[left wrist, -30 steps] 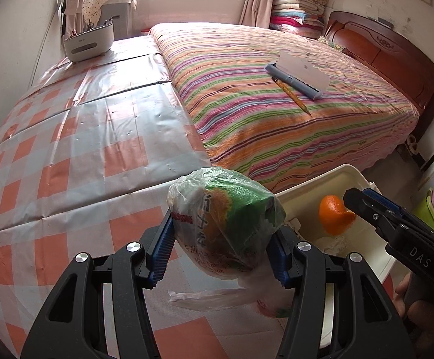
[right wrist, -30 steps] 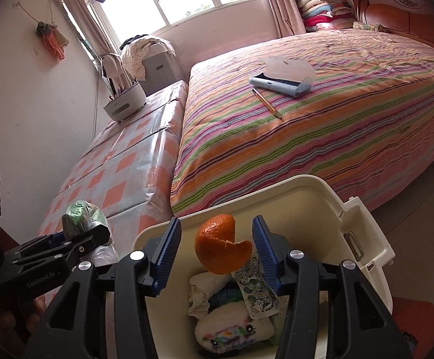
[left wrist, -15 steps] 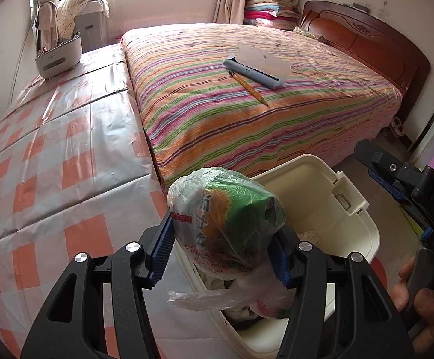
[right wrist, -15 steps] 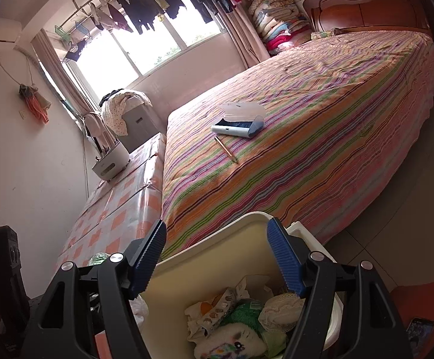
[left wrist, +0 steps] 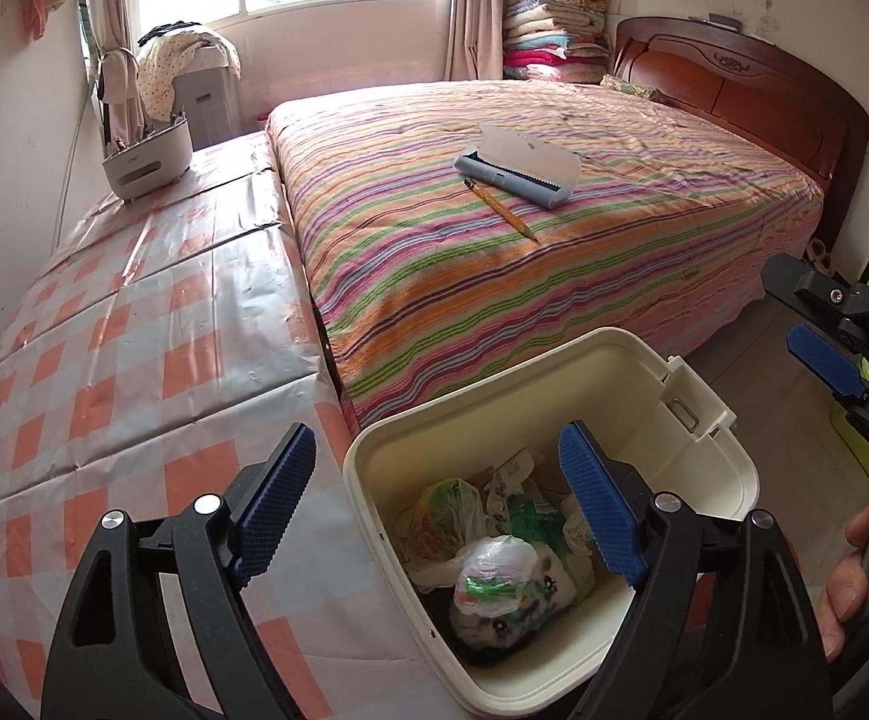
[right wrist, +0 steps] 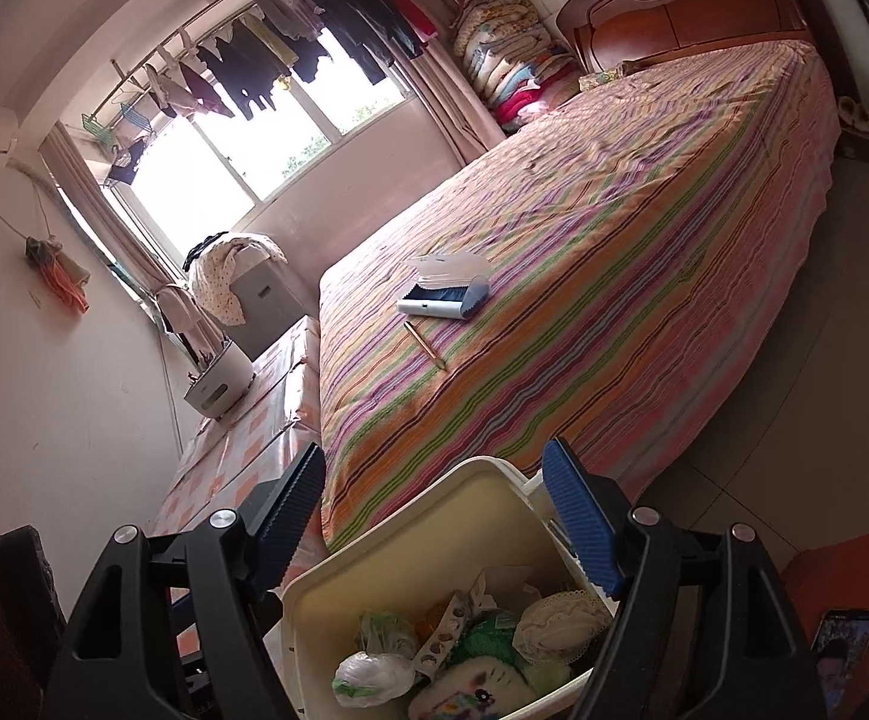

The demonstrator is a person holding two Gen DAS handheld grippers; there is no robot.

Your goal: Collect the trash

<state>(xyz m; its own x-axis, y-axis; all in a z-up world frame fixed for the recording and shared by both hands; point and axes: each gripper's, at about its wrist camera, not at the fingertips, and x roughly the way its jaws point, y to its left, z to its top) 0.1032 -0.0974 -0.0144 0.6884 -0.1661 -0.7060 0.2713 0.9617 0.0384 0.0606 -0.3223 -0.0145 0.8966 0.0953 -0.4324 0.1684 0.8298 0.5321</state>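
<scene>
Left hand-held gripper (left wrist: 437,495): jaws spreading wide, nothing between the pads; it hangs over the bin's near left corner, tipped downward.
Right hand-held gripper (right wrist: 434,516): jaws also opening, empty; it points over the bin toward the bed, only slightly downward.
Bin (left wrist: 716,420): cream plastic tub on the floor, tucked against the foot corner of the bed and the end of the checked surface (left wrist: 134,348).
Trash in the bin: a knotted plastic bag (left wrist: 497,579) lies on top of wrappers and crumpled paper; a second bag (left wrist: 443,510) sits behind it.
Left on the bed (left wrist: 494,288): a pencil (left wrist: 500,210) and a grey-and-white box (left wrist: 518,168), near the middle of the striped cover, well apart from both tools.
Pencil's long axis: runs slantwise, its tip toward the foot edge of the bed.
Which way: ahead and beyond the bin, up on the bed.
Nearer hand: cannot tell; if these count as trash, either must reach across the bin.
</scene>
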